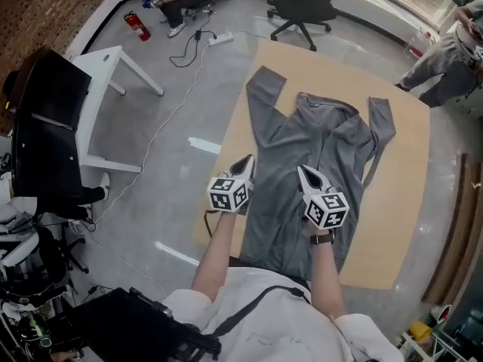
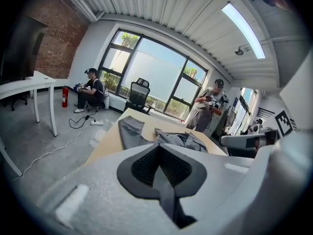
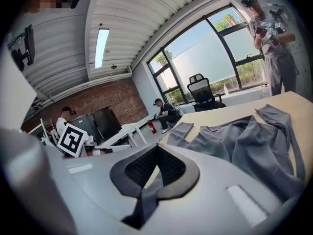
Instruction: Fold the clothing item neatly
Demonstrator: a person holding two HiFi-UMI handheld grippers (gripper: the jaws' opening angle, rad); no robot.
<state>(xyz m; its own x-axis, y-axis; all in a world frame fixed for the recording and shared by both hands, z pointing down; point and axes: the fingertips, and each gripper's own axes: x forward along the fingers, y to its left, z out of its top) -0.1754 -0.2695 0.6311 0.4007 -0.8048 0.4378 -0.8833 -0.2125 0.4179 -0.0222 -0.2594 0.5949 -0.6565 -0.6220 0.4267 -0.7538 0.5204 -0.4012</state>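
Your left gripper (image 1: 244, 164) and right gripper (image 1: 306, 176) both have their jaws pressed together on nothing. They hover over the near half of the garment (image 1: 317, 145), left above its side edge, right above its middle. The garment lies spread on the table (image 1: 404, 202), sleeves pointing away from you.

If you come down like this, closed jaws will only push the cloth and ruck it, so spread them first. A shallow pinch may lift just the top layer, and the fold will then skew. The left sleeve (image 1: 260, 96) runs along the table's edge, so a sideways tug could drag it over.

Only the head view gives you the whole outline and both grippers at once. Your gripper views confirm the closed, empty jaws, which the head view hardly settles. They also show the bunched ridges at the collar (image 3: 234, 131) from low down. The left gripper view alone shows a person (image 2: 208, 106) standing at the far end.
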